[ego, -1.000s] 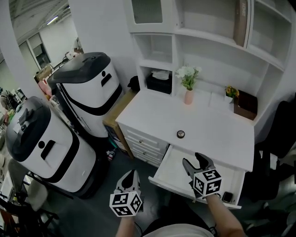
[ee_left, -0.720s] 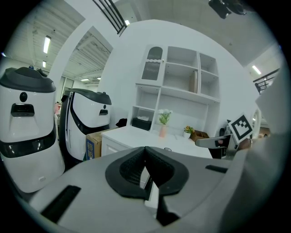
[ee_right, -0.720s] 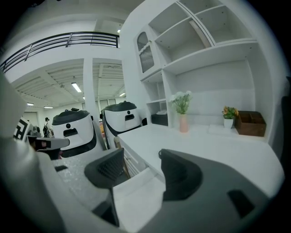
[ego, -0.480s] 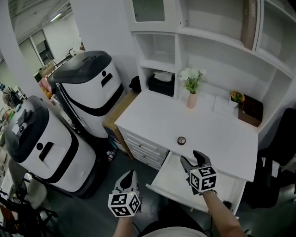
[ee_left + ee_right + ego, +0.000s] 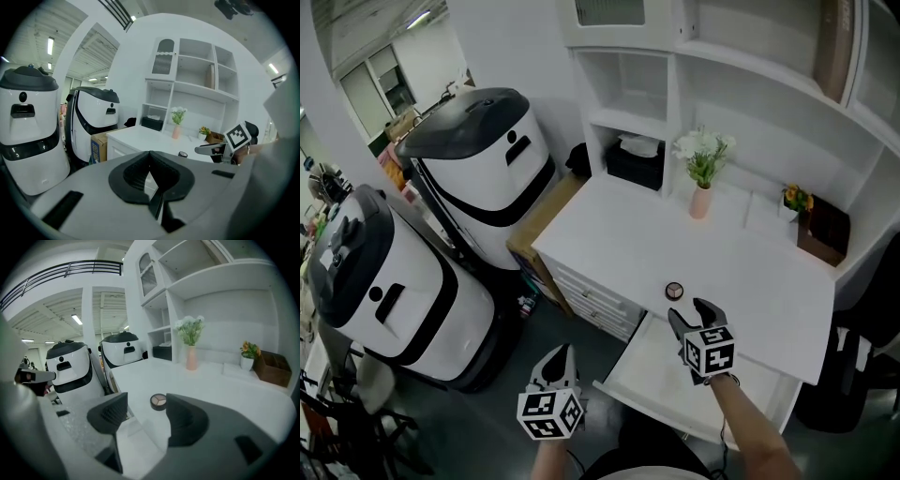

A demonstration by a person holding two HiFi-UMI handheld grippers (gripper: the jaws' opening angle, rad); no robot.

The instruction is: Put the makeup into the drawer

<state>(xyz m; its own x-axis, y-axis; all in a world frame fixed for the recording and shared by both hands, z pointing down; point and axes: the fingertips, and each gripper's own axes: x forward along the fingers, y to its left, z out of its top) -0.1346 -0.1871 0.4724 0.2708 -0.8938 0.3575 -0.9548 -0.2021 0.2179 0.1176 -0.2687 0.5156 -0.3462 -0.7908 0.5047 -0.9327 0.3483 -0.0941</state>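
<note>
- Right gripper (image 5: pixel 688 312), jaws spread and empty, hangs over the open drawer (image 5: pixel 645 364) at lower centre of the head view.
- The makeup compact (image 5: pixel 674 291) lies on the white desk (image 5: pixel 609 234) near its front edge. It sits just beyond the jaw tips and is framed between them in the right gripper view (image 5: pixel 158 401), untouched.
- Risk: an off-centre close could skid the flat, round compact across the desk or off its edge.
- Left gripper (image 5: pixel 561 360), jaws together, holds nothing at the bottom of the frame.

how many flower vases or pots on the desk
2: a pink vase of white flowers at the back of the desk, and a small pot of orange flowers to its right beside a brown box. None look hidden.
</note>
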